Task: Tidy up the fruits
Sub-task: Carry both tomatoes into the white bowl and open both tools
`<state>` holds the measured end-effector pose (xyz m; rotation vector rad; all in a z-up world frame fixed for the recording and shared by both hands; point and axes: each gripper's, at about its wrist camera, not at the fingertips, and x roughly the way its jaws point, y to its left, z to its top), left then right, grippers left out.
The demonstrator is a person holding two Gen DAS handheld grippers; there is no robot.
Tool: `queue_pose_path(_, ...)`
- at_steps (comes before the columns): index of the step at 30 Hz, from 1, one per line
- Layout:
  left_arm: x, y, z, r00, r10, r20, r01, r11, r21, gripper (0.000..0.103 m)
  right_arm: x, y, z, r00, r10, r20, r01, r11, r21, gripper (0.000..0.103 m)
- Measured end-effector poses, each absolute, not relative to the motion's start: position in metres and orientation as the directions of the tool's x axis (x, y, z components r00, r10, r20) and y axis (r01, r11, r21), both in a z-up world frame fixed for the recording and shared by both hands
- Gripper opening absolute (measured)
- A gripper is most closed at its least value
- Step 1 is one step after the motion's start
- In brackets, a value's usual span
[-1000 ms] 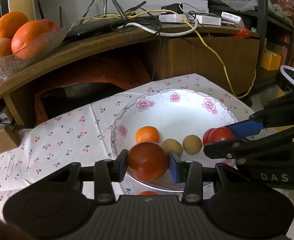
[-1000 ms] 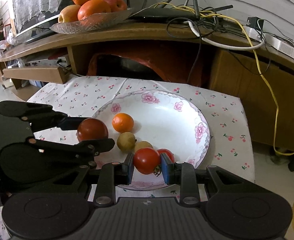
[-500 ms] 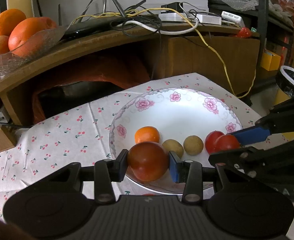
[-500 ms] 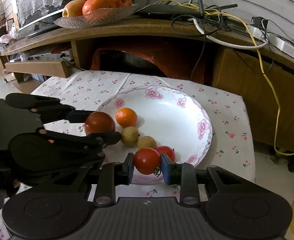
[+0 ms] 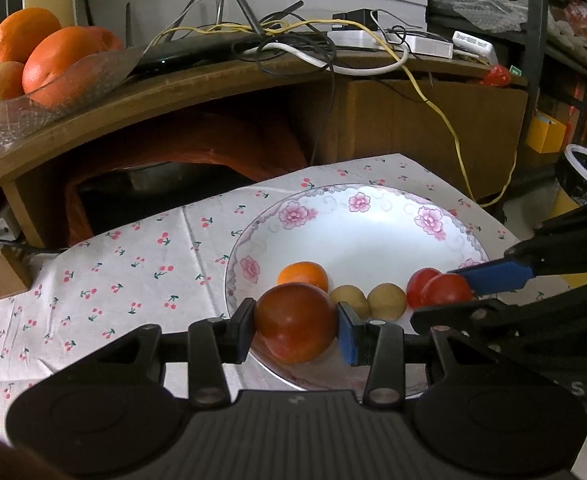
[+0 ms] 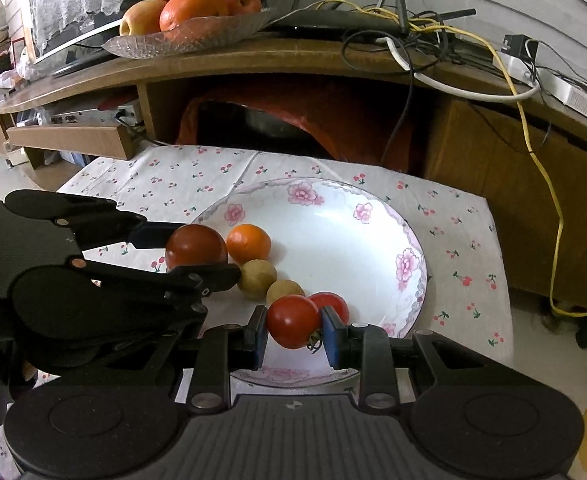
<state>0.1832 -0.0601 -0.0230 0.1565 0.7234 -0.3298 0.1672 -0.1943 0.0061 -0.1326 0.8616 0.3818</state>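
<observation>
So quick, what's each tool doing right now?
Left tool: closed on the big tomato.
Right tool: closed on the small tomato.

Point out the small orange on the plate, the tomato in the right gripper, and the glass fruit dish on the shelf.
small orange [image 6: 249,243]: right wrist view, middle of its skin.
tomato in the right gripper [image 6: 292,321]: right wrist view, centre of its front face.
glass fruit dish [image 6: 213,30]: right wrist view, its front rim.

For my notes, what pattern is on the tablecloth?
White tablecloth with small red cherries; the left wrist view shows it best.
</observation>
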Motion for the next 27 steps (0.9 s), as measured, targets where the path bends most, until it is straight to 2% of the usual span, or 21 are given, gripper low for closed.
queue_pose_path(18,0.183,-0.062,-0.022,0.697,-0.238,-0.676,0.353,0.935,0.035,0.05,0.163,-0.194,0.004,0.583,0.273,-0.765,-0.391,0.92,0.03,0.03)
queue_pose_path(27,0.182,-0.056,-0.012,0.721,-0.233,-0.652,0.327,0.945,0.024,0.051,0.164,-0.202,0.009,0.609,0.268,-0.746,-0.358,0.933,0.043,0.042)
